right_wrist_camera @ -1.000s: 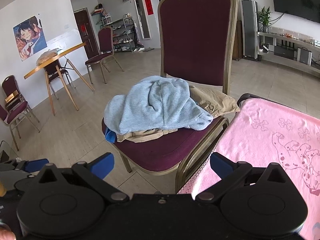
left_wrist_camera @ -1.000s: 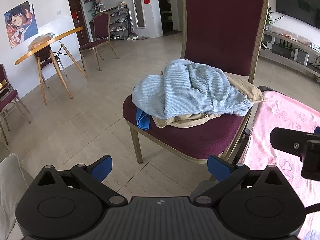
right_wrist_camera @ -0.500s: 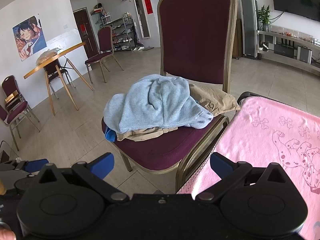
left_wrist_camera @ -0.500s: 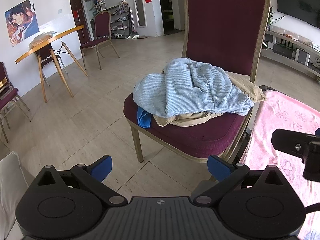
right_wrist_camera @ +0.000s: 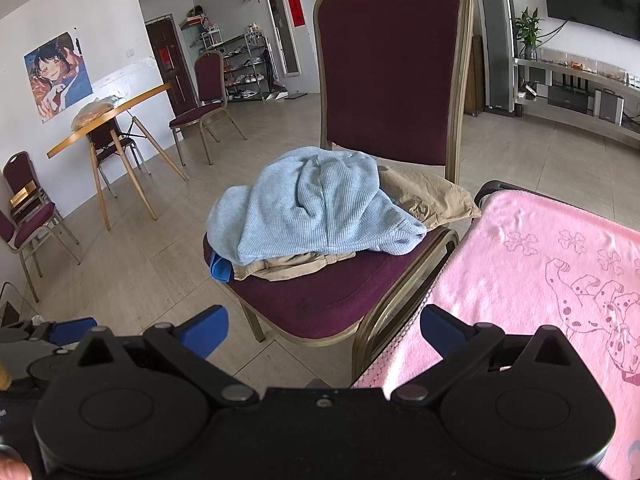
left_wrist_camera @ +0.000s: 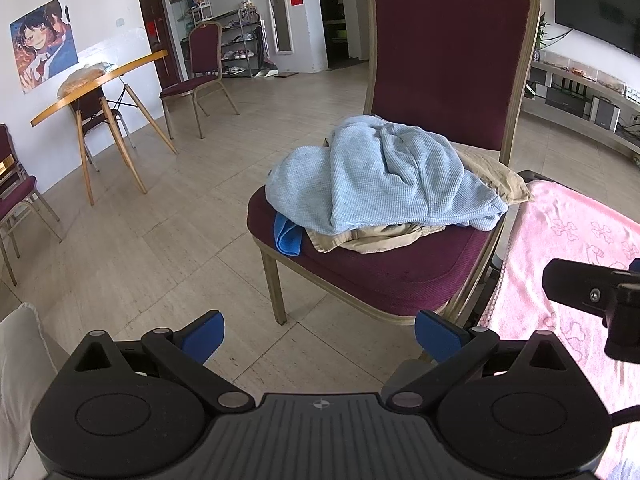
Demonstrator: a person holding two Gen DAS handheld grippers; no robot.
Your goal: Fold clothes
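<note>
A crumpled light blue knit garment [left_wrist_camera: 384,180] [right_wrist_camera: 316,212] lies on top of a pile on a maroon chair [left_wrist_camera: 400,276] [right_wrist_camera: 320,300]. Beneath it are a tan garment [left_wrist_camera: 380,238] [right_wrist_camera: 424,196] and a bright blue cloth [left_wrist_camera: 286,236] [right_wrist_camera: 221,270] peeking out at the seat's left edge. My left gripper [left_wrist_camera: 320,332] is open, short of the chair, over the floor. My right gripper [right_wrist_camera: 324,330] is also open, in front of the seat's near corner. Neither touches the clothes.
A pink patterned towel [right_wrist_camera: 540,280] [left_wrist_camera: 580,240] covers a surface right of the chair. A wooden table [left_wrist_camera: 100,80] and further maroon chairs [left_wrist_camera: 200,80] stand at the back left. A white cushion [left_wrist_camera: 20,360] sits at lower left. Tiled floor [left_wrist_camera: 180,240] lies between.
Both views have shifted slightly, with the chair and pile sitting a little nearer and higher. The clothes have not moved and both grippers stay open.
</note>
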